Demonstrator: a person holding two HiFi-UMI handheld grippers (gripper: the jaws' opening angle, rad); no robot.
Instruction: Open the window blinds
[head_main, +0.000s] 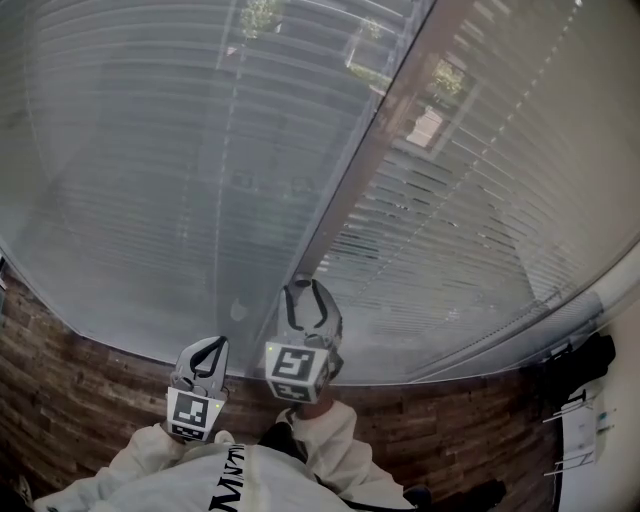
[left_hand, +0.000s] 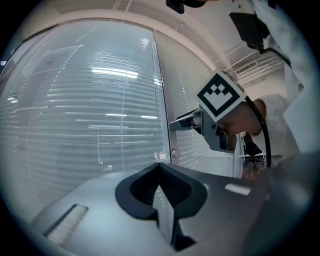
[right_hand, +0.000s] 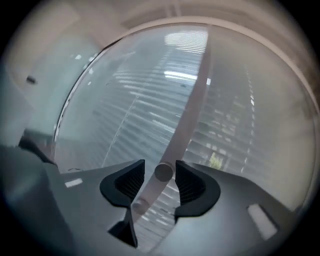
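White slatted blinds (head_main: 150, 150) hang behind glass on both sides of a slanting frame post (head_main: 370, 150). My right gripper (head_main: 303, 285) is up against that post. In the right gripper view its jaws (right_hand: 160, 165) stand open around a small round knob (right_hand: 163, 171) on the post (right_hand: 192, 115); the knob sits close to the right pad (right_hand: 189, 181), with a gap to the left one. A second round knob (right_hand: 140, 204) is lower on the post. My left gripper (head_main: 218, 341) is held back from the glass, shut on nothing (left_hand: 160, 166).
A brick wall (head_main: 80, 400) runs under the window. Dark objects (head_main: 580, 365) and a white panel (head_main: 590, 430) are at the lower right. The person's white sleeves (head_main: 320, 425) are at the bottom. The right gripper's marker cube (left_hand: 220, 96) shows in the left gripper view.
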